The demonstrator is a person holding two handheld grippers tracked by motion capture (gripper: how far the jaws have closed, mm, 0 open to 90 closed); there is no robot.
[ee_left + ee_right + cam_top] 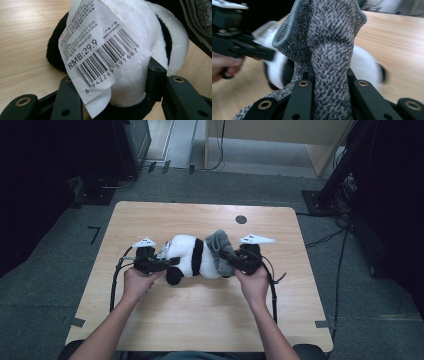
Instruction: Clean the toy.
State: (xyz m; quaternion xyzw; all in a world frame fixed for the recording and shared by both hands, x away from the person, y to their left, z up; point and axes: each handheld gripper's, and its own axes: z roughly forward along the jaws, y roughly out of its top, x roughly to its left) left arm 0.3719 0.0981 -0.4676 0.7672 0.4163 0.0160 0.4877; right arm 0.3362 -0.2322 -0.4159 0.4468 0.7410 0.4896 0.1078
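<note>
Observed: a plush panda (192,257) lies on its side near the middle of the desk (200,320), between the two hands. A grey knitted garment (220,251), apparently a small hat or sleeve, sits bunched over the panda's right-hand end.

Left tongs (167,262): partly closed, clamped on the white plush of the panda, as the left gripper view shows, with the plush (140,82) squeezed between the jaws. A paper price tag (100,53) with a barcode hangs in front of the near jaw.

Right tongs (231,257): nearly fully closed on a fold of the knit. In the right gripper view the grey fabric (329,62) rises pinched between the jaws, its ribbed edge standing open above them, with the panda behind it.

Assessment: the step in hand appears to be working the garment along the panda, one side anchoring, the other drawing the knit. Whether it is going on or coming off cannot be told.

Recommendations: keep the left grip firm and steady so the toy does not slide on the desk. Pull the knit in line with the panda's body, not upward. Keep the pinch at the rim, so the opening stretches evenly. Avoid trapping the tag.
</note>
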